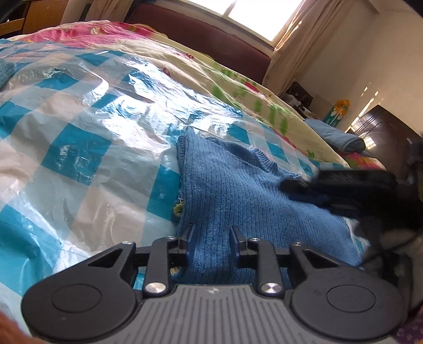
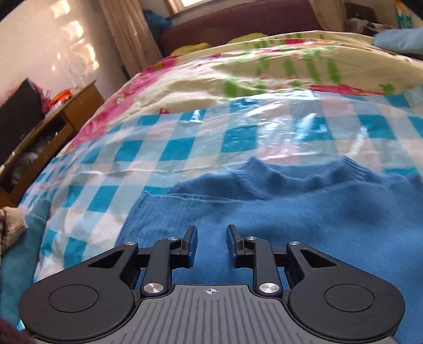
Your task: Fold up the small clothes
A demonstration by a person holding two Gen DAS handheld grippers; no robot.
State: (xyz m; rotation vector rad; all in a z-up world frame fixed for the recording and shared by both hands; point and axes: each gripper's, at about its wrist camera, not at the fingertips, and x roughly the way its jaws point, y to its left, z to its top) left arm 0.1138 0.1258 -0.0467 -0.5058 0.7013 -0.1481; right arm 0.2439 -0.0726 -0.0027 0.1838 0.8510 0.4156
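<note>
The blue knit sweater (image 1: 238,190) is lying at the near edge of the bed's checked plastic sheet (image 1: 79,137); the left gripper (image 1: 211,238) and right gripper (image 2: 211,238) are hovering narrowly parted, gripping nothing; a fold is seemingly pending; next, pinching an edge.

bed (image 1: 79,127) under shiny blue-white checked plastic, floral quilt (image 2: 201,76) behind | maroon headboard (image 1: 201,31) against the wall | sunlit window (image 1: 253,16), beige curtains (image 1: 293,45) | white walls (image 1: 375,58) dappled with light spots | wooden side cabinet (image 2: 79,105), cluttered | dark cabinet (image 1: 383,127) off in the corner
</note>
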